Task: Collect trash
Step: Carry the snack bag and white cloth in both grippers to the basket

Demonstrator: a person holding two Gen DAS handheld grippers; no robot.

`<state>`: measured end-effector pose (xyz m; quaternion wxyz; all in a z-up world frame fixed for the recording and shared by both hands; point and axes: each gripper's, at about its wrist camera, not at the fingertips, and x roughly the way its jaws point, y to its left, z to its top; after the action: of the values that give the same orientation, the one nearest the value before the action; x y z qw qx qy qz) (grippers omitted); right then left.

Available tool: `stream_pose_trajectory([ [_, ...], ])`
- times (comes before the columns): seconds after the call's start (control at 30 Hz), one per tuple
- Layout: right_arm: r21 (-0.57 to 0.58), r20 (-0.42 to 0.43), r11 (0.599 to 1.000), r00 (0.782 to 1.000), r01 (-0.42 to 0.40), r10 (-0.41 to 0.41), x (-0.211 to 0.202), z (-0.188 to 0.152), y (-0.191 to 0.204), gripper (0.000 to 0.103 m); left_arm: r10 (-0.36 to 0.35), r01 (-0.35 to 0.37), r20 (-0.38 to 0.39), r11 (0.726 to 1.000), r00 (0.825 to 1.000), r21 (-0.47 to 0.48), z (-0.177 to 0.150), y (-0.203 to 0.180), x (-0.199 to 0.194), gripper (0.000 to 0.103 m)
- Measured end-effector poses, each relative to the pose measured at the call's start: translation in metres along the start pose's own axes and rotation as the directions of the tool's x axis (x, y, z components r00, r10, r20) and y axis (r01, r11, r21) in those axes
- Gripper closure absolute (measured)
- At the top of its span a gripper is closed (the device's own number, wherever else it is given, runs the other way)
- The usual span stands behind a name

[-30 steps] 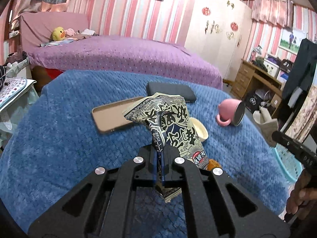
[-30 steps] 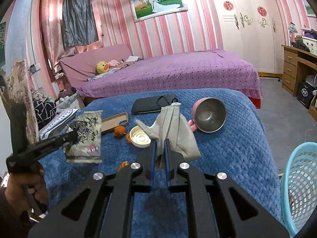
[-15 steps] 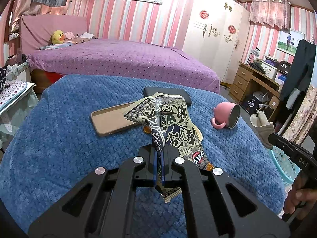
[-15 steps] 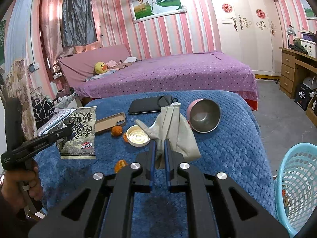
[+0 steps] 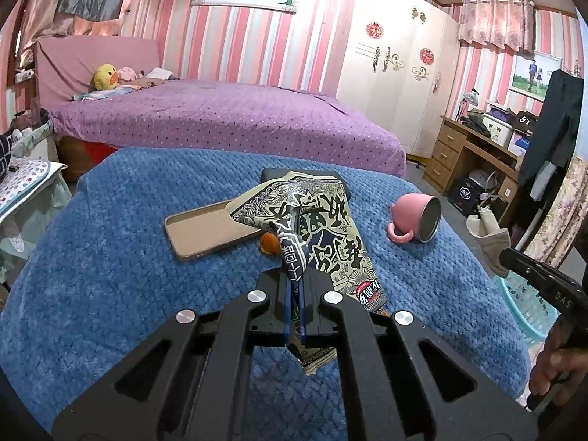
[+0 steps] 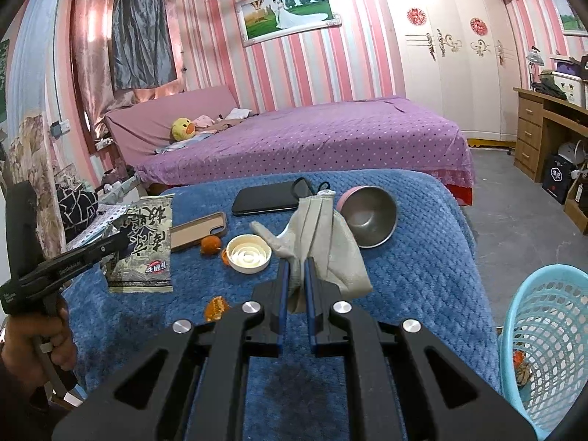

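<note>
My left gripper [image 5: 294, 286] is clenched on a crumpled black-and-cream snack wrapper [image 5: 323, 235], which hangs lifted above the blue blanket [image 5: 110, 257] with its printed face turned toward me. My right gripper [image 6: 296, 279] is clamped on a beige cloth glove [image 6: 323, 235], the fabric bunched between the pads and its cuff standing up in front of me, clear of the surface. Just beyond the glove on its left lies a white round lid [image 6: 249, 253], open side up, with a piece of orange peel [image 6: 210, 245] beside it and another scrap of peel [image 6: 216, 308] nearer to me on the blanket. Past the peel lies a tan phone case [image 6: 198, 231], hollow side up, and behind that a black phone [image 6: 266, 200] lies flat near the far edge of the blanket. To the right of the glove a pink mug [image 6: 369, 217] lies on its side, its steel-lined mouth facing me. Off the blanket's right edge, low down, stands a light blue mesh basket [image 6: 544, 334] with some scraps in its bottom. From the right view my left hand [image 6: 33, 341] shows at the left margin, holding its gripper with the wrapper out over the blanket's left side. Farther back is a purple bed [image 6: 312, 136] with a yellow duck toy [image 6: 182, 128] near its head.
</note>
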<state>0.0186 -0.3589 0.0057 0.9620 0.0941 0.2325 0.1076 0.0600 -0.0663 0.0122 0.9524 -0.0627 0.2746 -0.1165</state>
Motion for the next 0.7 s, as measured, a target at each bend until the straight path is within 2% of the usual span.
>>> stream_pose_trajectory([
  [0.2, 0.013, 0.006, 1.0, 1.0, 0.026, -0.026, -0.009, -0.001, -0.012, 0.094, -0.008, 0.008, 0.003, 1.0, 1.0, -0.001, 0.002, -0.006, 0.0, 0.102],
  [0.7, 0.045, 0.033, 0.994, 0.995, 0.097, -0.098, -0.039, -0.004, -0.041, 0.094, -0.072, 0.071, 0.022, 0.996, 0.997, 0.048, 0.001, -0.051, -0.004, 0.102],
])
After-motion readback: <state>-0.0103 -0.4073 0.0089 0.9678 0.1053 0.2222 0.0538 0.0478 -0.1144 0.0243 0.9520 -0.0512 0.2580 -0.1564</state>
